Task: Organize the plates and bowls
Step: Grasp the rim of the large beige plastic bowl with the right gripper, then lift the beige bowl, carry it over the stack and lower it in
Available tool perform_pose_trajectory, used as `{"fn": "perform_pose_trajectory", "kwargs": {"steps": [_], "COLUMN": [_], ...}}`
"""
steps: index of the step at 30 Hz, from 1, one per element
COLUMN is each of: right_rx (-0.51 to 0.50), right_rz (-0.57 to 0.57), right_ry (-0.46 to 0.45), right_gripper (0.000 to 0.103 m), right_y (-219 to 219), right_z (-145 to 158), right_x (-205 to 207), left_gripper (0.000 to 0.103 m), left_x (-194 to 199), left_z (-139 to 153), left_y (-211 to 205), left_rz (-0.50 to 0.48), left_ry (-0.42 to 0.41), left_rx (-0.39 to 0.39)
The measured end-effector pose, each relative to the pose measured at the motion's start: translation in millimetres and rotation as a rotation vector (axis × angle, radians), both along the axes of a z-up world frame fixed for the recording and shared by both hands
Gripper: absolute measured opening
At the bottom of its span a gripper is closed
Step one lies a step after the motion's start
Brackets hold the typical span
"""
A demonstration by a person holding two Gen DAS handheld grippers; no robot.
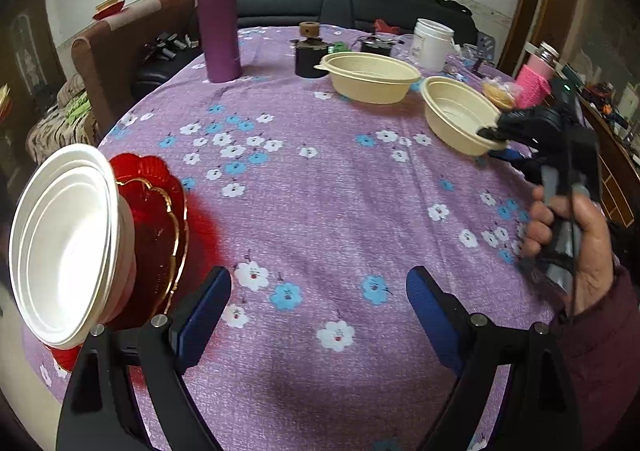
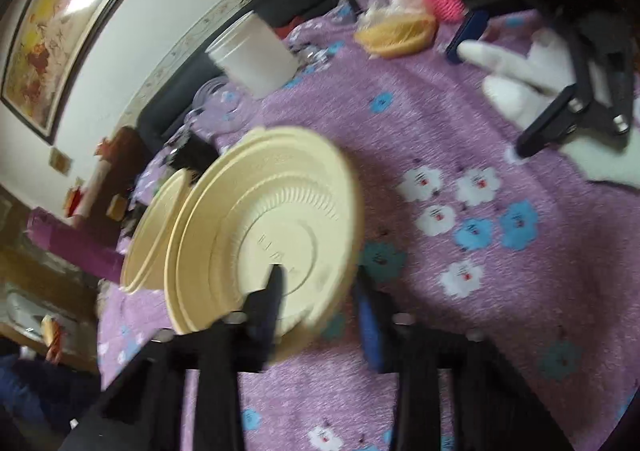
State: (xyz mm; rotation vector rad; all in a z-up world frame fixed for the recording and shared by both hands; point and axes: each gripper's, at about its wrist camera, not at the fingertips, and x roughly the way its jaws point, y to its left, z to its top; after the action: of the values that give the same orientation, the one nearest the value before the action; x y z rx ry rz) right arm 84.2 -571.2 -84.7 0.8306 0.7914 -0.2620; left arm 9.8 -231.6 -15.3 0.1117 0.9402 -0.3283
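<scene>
— Blue pads of the left claw (image 1: 318, 321) gape wide, holding nothing; white bowls (image 1: 66, 247) on red plates (image 1: 160, 227) sit just left of it.

— And the right claw (image 2: 320, 283)?

— Pinched on the rim of a cream bowl (image 2: 264, 235), tilted above the surface (image 1: 320, 179). Thin plastic, light and flexy, I'd guess; the rim's the place to grip.

The counter (image 1: 320, 179) cloth is purple with white and blue flowers. Ahead of the left gripper (image 1: 318, 315), bowls (image 1: 372, 77) are cream; at its left, a red plate (image 1: 160, 219) with gold edge.
</scene>
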Motion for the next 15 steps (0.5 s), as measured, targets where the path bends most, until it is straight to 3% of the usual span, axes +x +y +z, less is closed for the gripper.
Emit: {"fn": "perform_pose_trajectory", "kwargs": {"steps": [4, 9, 13, 15], "right_rx": [0.099, 0.237, 0.221, 0.14], "right_rz": [0.077, 0.209, 0.279, 0.269], "right_ry": [-0.018, -0.042, -0.015, -0.01], "right_gripper": [0.02, 0.02, 0.021, 0.022], "right_y": [9, 33, 60, 71], "right_z": [-1, 0, -3, 0], "right_x": [-16, -44, -64, -70], "left_gripper": [0.089, 0.089, 0.089, 0.089], "left_x": [8, 14, 19, 22], "left_z": [1, 2, -3, -4], "left_y": [2, 1, -4, -8], "left_rz": [0.011, 0.017, 0.023, 0.02], "left_ry": [0.023, 0.044, 0.077, 0.091], "left_rx": [-0.038, -0.068, -0.081, -0.089]}}
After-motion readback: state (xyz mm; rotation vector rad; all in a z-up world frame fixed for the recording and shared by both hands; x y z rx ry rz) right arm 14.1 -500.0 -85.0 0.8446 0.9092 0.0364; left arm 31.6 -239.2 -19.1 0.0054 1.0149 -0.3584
